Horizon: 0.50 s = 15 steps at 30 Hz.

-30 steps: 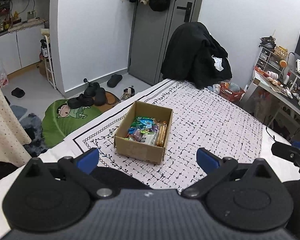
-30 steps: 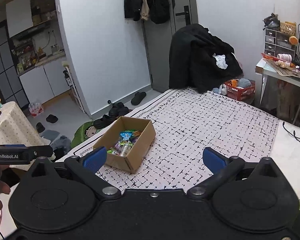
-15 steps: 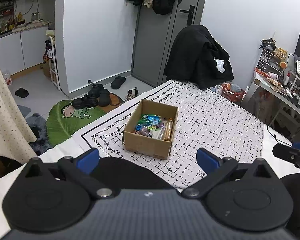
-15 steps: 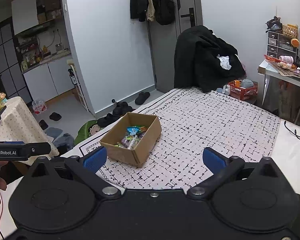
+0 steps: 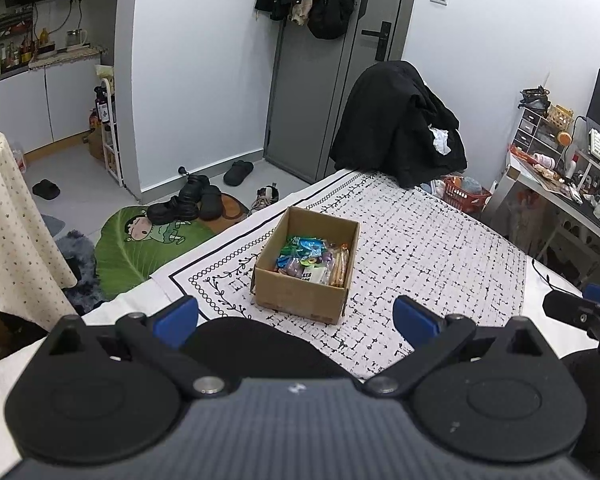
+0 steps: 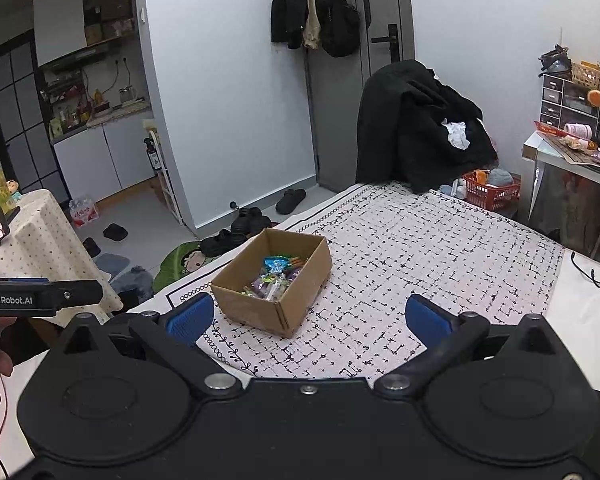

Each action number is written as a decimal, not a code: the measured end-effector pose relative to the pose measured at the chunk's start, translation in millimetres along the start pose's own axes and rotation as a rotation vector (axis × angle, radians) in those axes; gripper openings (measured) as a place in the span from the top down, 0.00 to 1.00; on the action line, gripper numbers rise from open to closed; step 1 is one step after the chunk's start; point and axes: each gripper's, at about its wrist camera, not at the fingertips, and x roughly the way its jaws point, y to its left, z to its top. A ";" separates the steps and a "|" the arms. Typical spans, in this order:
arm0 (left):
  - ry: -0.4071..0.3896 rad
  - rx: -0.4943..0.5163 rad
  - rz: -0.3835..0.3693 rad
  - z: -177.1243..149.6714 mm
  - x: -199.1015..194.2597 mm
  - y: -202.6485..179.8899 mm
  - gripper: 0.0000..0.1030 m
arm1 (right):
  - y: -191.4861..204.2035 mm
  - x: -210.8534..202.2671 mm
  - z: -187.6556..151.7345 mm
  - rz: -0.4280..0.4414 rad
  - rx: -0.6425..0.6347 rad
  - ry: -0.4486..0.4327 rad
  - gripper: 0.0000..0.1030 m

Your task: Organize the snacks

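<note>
While both grippers hang back with jaws spread wide and empty | left gripper (image 5: 296, 316), right gripper (image 6: 308, 318) | snacks (image 5: 314, 260) fill cardboard box (image 5: 300, 300) at twelve o'clock on patterned cloth (image 5: 420, 248) | none seemingly outside; sorting apparently done.

An open cardboard box (image 5: 305, 276) sits on a white black-patterned cloth (image 5: 428, 248), with wrapped snacks (image 5: 314, 261) packed inside. The left gripper (image 5: 296, 318) hangs above the cloth's near edge, its blue-tipped fingers (image 5: 177, 315) spread wide, empty. The right gripper (image 5: 580, 312) juts in at right.
</note>
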 end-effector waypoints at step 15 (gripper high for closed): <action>-0.003 0.011 -0.002 1.2 -1.6 -1.4 0.00 | 3.4 -2.2 0.3 -0.003 0.002 -0.001 0.00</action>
